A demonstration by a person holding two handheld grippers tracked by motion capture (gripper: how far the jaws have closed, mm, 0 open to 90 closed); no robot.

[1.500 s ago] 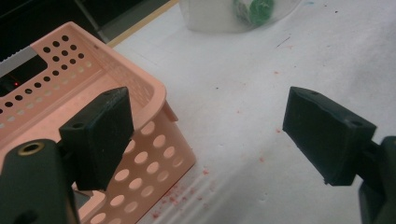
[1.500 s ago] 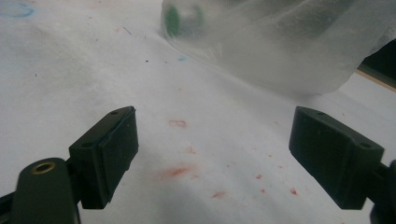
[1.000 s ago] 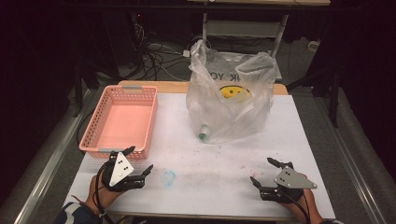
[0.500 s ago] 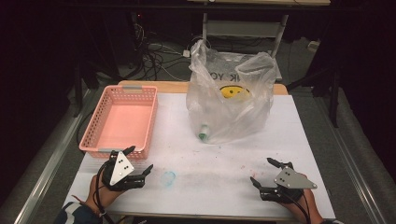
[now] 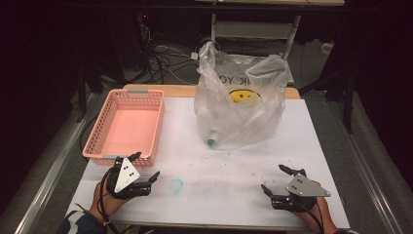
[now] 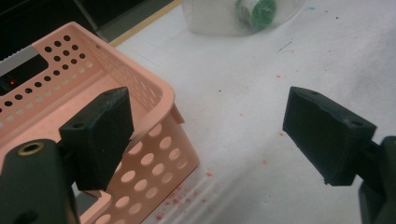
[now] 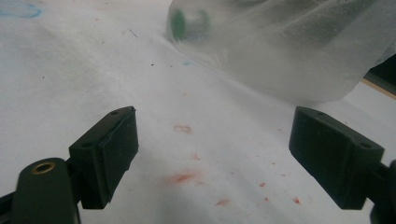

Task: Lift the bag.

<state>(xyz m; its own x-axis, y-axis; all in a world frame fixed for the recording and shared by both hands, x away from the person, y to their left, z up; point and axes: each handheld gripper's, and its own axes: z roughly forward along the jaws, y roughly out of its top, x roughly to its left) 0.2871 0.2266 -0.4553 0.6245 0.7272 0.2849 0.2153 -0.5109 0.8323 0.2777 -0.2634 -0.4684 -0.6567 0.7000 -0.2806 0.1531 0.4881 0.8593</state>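
Your fingers [image 6: 100, 135] stood wide apart on both grippers, nothing clamped. White table [image 5: 195, 161] filled frame centre. Clear plastic bag [image 5: 241, 97] stood upper centre, green-capped bottle [image 5: 213, 139] inside. Pink basket [image 5: 129, 124] sat left. Your left gripper [image 5: 144, 168] lower left, just beside basket; right gripper [image 5: 275, 180] lower right, well apart from bag.

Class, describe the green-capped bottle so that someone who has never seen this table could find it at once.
Start at the white table. Toward its far edge stands a clear plastic bag with a yellow smiley print, to the right of the pink basket. The bottle lies inside the bag at its near bottom edge; its green cap, seen through the plastic, sets it apart.
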